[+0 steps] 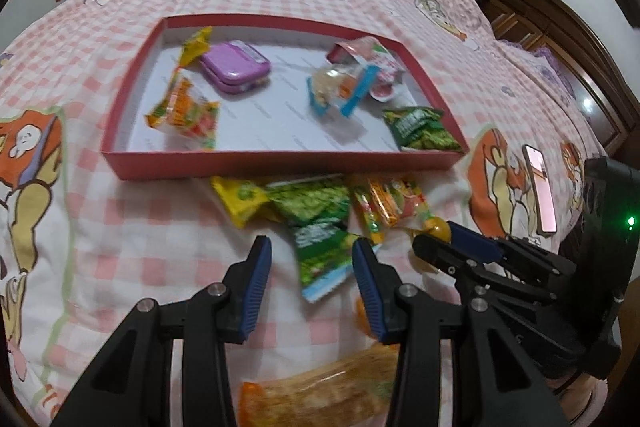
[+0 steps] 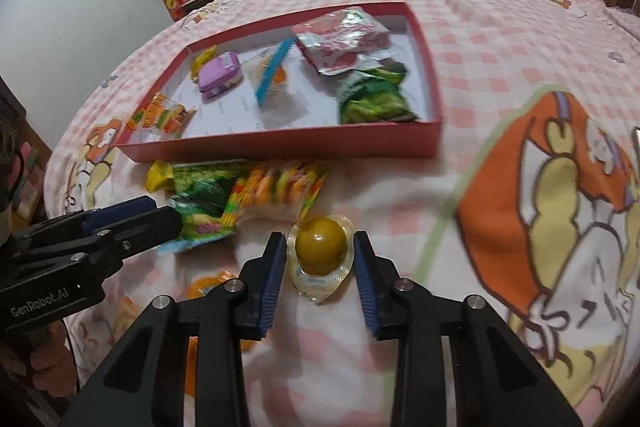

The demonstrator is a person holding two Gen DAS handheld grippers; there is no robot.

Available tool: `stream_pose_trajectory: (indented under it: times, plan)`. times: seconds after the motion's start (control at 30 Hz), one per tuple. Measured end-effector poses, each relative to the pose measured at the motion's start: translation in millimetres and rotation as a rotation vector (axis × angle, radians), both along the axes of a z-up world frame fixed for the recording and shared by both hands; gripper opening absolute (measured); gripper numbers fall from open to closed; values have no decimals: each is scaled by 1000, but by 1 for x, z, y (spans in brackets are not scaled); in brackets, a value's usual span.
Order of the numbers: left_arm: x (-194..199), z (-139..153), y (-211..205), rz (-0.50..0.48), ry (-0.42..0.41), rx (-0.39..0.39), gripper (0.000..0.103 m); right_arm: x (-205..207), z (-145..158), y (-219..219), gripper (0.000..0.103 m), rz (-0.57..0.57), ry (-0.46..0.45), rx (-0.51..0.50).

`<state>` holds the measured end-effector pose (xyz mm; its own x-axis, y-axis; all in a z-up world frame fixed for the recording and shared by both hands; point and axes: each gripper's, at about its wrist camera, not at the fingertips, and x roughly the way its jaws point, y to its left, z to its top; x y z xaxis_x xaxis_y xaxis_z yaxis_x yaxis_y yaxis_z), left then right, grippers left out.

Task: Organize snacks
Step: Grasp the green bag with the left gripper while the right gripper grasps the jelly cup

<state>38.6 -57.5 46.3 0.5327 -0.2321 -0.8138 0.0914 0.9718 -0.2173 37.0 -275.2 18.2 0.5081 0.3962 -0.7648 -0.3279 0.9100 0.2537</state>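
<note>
A red shallow box (image 1: 256, 163) (image 2: 280, 147) lies on the bed and holds several snacks and a purple tin (image 1: 236, 67) (image 2: 220, 75). In front of it lies a pile of loose packets. My left gripper (image 1: 312, 259) is open, its jaws on either side of a green packet (image 1: 320, 255) on the quilt. My right gripper (image 2: 320, 251) is open around a yellow-brown jelly cup (image 2: 321, 245), its pads close to the cup's sides; it also shows in the left wrist view (image 1: 438, 227). The left gripper's fingers (image 2: 132, 223) appear at left in the right wrist view.
The pink checked quilt (image 1: 160, 219) covers the bed. A long orange packet (image 1: 320, 395) lies below my left gripper. A pink phone (image 1: 540, 187) lies on the quilt at right. A wooden headboard (image 1: 560, 39) stands at far right, wardrobes behind.
</note>
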Motion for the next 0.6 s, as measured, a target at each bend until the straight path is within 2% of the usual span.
stream_pose_trajectory:
  times: [0.1,0.27,0.4,0.6]
  plan:
    - [4,-3,-7,-8,15,-8,44,0,-5,-9,35,-5,16,30]
    - [12,-9,-15,7,1,35,44,-3,-10,-14,35,0,15,58]
    - [21,-15,-16,27,1,23,44,-4,-13,-17,35,5,9,73]
    - [32,-24,-20,47,-8,49,43,-5,-16,-20,36,8,9,95]
